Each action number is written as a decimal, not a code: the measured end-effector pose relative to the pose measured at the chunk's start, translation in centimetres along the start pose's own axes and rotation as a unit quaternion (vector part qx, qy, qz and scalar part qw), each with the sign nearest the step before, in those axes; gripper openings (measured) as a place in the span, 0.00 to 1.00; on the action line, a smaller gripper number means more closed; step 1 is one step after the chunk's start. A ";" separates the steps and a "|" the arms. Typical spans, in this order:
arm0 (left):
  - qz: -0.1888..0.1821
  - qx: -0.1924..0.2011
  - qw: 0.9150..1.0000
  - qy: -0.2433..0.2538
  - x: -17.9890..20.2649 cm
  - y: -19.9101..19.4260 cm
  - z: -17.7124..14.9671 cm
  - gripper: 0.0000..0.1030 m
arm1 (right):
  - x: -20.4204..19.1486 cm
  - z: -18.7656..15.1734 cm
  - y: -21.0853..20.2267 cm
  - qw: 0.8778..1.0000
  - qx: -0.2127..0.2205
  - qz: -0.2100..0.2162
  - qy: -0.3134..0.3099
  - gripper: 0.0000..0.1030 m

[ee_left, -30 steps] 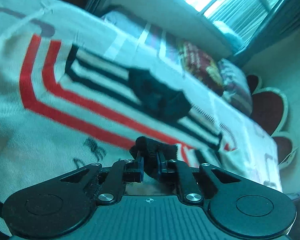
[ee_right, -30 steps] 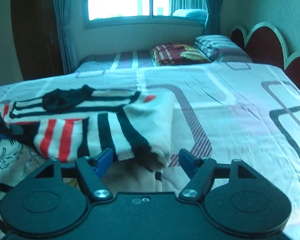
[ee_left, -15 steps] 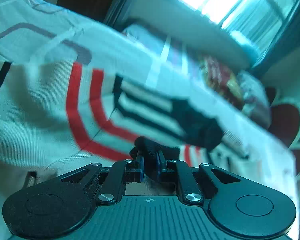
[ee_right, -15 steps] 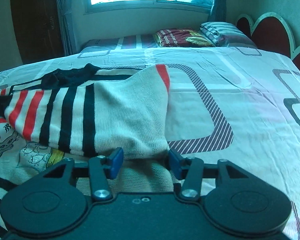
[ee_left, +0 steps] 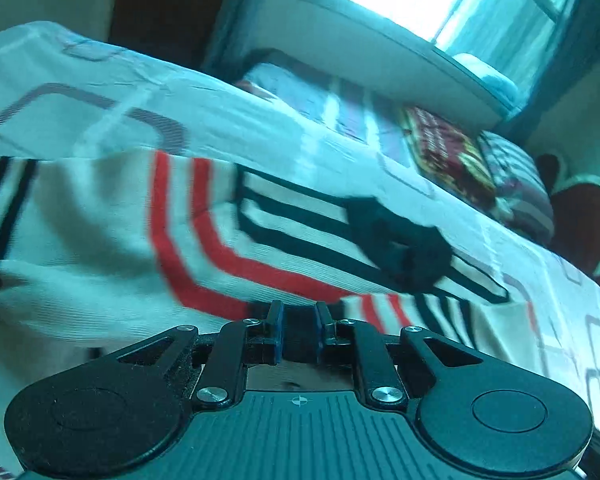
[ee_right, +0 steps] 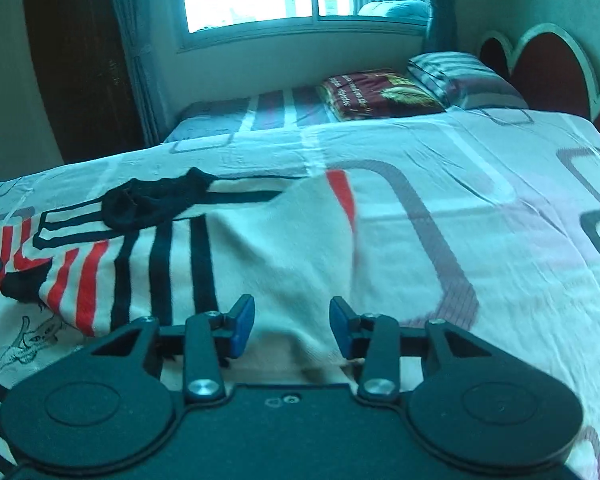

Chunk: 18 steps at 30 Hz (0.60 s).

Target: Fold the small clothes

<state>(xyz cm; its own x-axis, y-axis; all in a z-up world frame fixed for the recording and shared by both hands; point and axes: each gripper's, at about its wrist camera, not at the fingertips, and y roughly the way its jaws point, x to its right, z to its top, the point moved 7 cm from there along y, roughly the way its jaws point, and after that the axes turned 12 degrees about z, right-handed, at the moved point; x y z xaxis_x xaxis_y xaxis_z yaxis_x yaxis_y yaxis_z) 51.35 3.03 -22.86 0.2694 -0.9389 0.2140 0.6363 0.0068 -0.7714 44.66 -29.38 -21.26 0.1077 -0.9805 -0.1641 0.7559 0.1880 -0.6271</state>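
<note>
**Mid-fold on striped sweater: slip and bunching risks**

Left gripper [ee_left: 298, 334]: fingers pressed nearly together, pinching a dark edge of the sweater [ee_left: 100, 248] between the blue pads. Grip looks narrow, only a small bite of knit.

Right gripper [ee_right: 292, 326]: its jaws have just been opening a little after a sharp closing, and they stand partly apart. White knit lies between and under the fingers [ee_right: 242, 326], but the pads do not clearly press on it; I judge this side as not gripped.

Sweater lies on the bedsheet [ee_right: 480, 240], one part already turned over, stripes running in two directions. A black sock [ee_right: 152, 200] rests on top of it, near the far edge.

Risks, as judged:
- Only the left side is held. Pulling now would likely drag the sweater askew and leave a crooked fold.
- Small bite on the left may slip; knit stretches.
- The sock could get rolled into the fold, or slide off.
- The sheet may wrinkle up and be caught if the right fingers close low.
</note>
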 end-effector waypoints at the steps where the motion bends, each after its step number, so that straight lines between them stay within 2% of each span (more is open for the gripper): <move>1: -0.004 -0.008 1.000 0.005 0.7 0.5 -0.3 0.13 | -0.4 0.1 0.6 1.000 -0.005 0.000 -0.008 0.40; 3: -0.009 -0.030 0.999 0.014 1.8 2.0 -1.2 0.13 | -0.6 -0.3 1.7 0.999 -0.021 -0.007 -0.027 0.40; 5: 0.005 -0.046 0.999 0.026 2.0 3.5 -2.3 0.13 | 0.3 -1.6 3.0 0.997 -0.060 -0.024 -0.032 0.39; 6: -0.001 -0.035 0.999 0.023 1.7 3.6 -2.4 0.13 | 0.8 -1.9 3.1 0.998 -0.058 -0.015 -0.025 0.39; 8: -0.003 -0.041 0.999 0.020 1.7 3.2 -2.3 0.13 | 1.0 -1.7 2.6 0.998 -0.058 -0.003 -0.015 0.39; 10: 0.001 -0.037 0.999 0.014 1.8 2.7 -1.8 0.13 | 0.9 -0.5 2.1 0.999 -0.038 0.008 -0.011 0.41; 12: -0.002 -0.025 1.000 0.015 2.4 2.3 -1.3 0.13 | 1.0 1.1 2.2 1.000 -0.018 0.002 -0.015 0.41; 16: 0.000 -0.034 0.999 0.020 3.3 3.7 -1.4 0.14 | 2.1 3.9 4.2 1.000 -0.006 -0.008 -0.013 0.42; 18: 0.006 -0.024 0.999 0.029 3.3 4.3 -1.7 0.14 | 2.6 4.9 5.5 1.000 -0.003 -0.012 -0.014 0.42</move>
<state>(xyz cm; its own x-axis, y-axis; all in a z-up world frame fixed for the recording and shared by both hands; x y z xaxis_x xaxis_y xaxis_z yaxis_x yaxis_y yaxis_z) 53.77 -0.62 -26.43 0.2340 -0.9571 0.1708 0.5976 0.0030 -0.8018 52.23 -31.16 -21.39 0.1069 -0.9860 -0.1278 0.7544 0.1641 -0.6356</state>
